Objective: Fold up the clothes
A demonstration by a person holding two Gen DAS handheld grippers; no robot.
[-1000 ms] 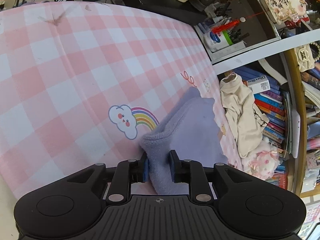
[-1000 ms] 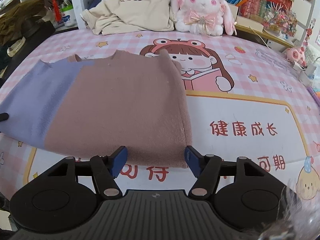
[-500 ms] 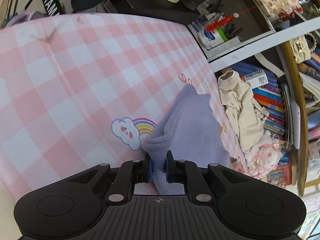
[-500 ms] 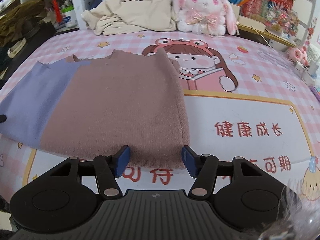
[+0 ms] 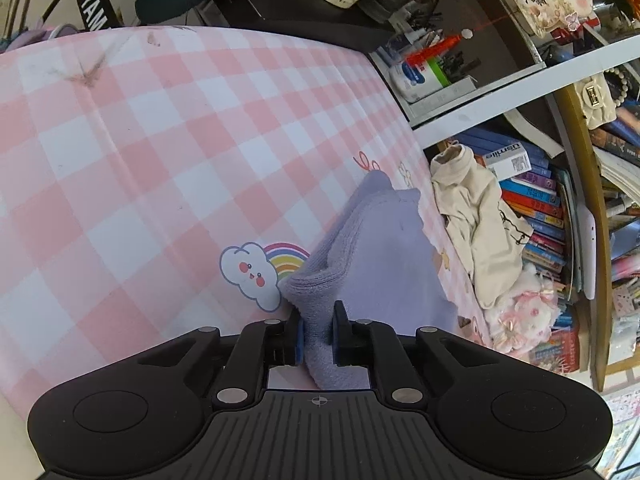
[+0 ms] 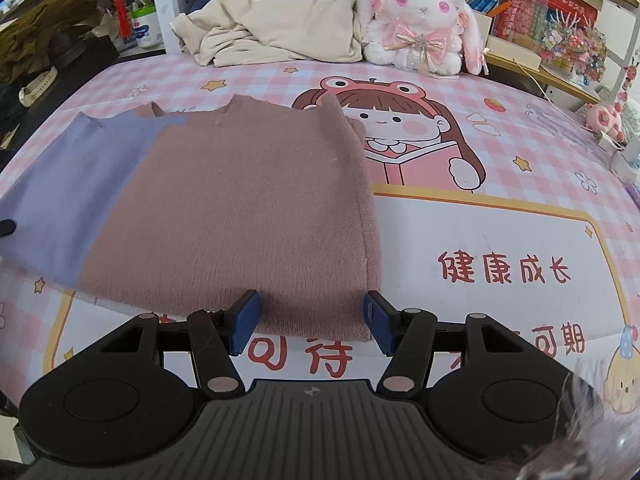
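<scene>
Between your left gripper's (image 5: 316, 334) fingers, a bunched lavender fold of the sweater (image 6: 224, 208) is pinched tight; the cloth rises from the jaws and runs ahead toward the shelves. Left of that claw, the pink checked mat (image 5: 140, 168) shows a printed cloud with a rainbow (image 5: 260, 272). Ahead and to its right, a white box lettered "usmile" (image 5: 510, 160) lies on a row of books (image 5: 536, 208), above a crumpled cream garment (image 5: 476, 220). At upper left, white letters "YAM" (image 5: 93, 12) are partly readable on a black object.

Your right gripper (image 6: 311, 322) stands wide, its blue pads straddling the near hem of the sweater's mauve panel, which lies flat on the mat; the lavender panel lies to the claw's left. Right of this claw, red characters "健康成长" (image 6: 504, 268) are printed on the mat. Far ahead sits a white plush rabbit (image 6: 416, 20).
</scene>
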